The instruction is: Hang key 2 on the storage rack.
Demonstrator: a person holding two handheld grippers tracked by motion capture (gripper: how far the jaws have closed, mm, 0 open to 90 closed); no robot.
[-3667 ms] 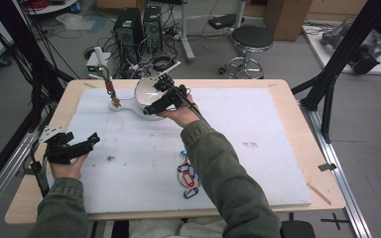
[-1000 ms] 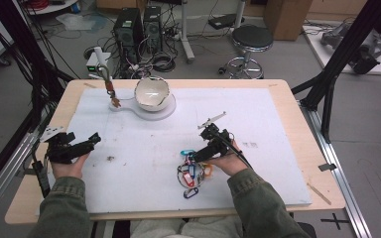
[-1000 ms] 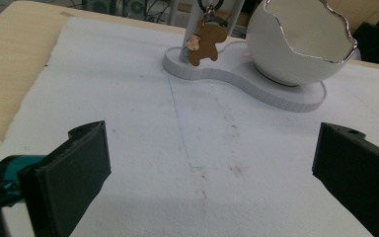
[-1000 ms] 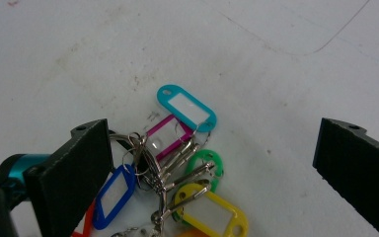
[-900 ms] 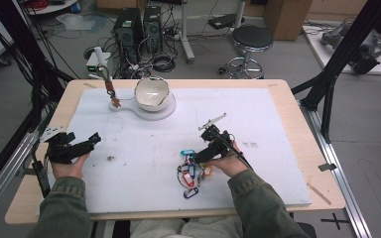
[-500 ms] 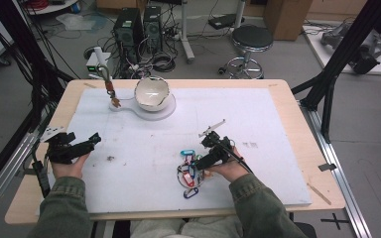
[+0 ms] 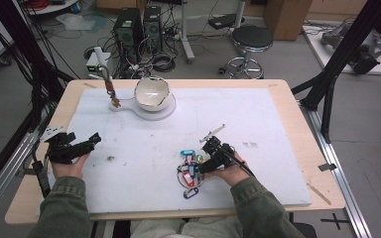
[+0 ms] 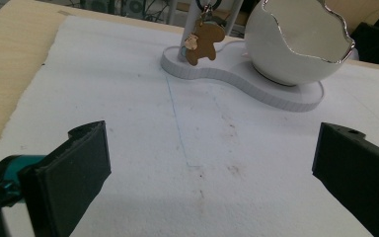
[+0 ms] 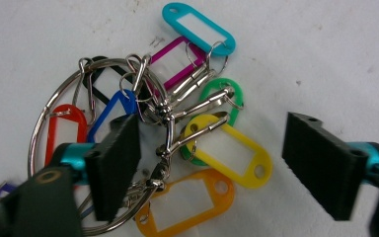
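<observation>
Where the high view looks down on the white-padded bench point(image 7: 278, 129), the right gripper point(image 7: 209, 159) sits beside a bunch of coloured plastic key tags on a steel ring point(image 7: 188, 171); the left gripper point(image 7: 74, 147) rests far left. In the left gripper view, its jaws are spread over bare padding before a white eggshell-shaped bowl point(image 8: 296, 44). In the right gripper view, jaws that have just been closing straddle the yellow tag point(image 9: 237, 153), not pinching it.
</observation>
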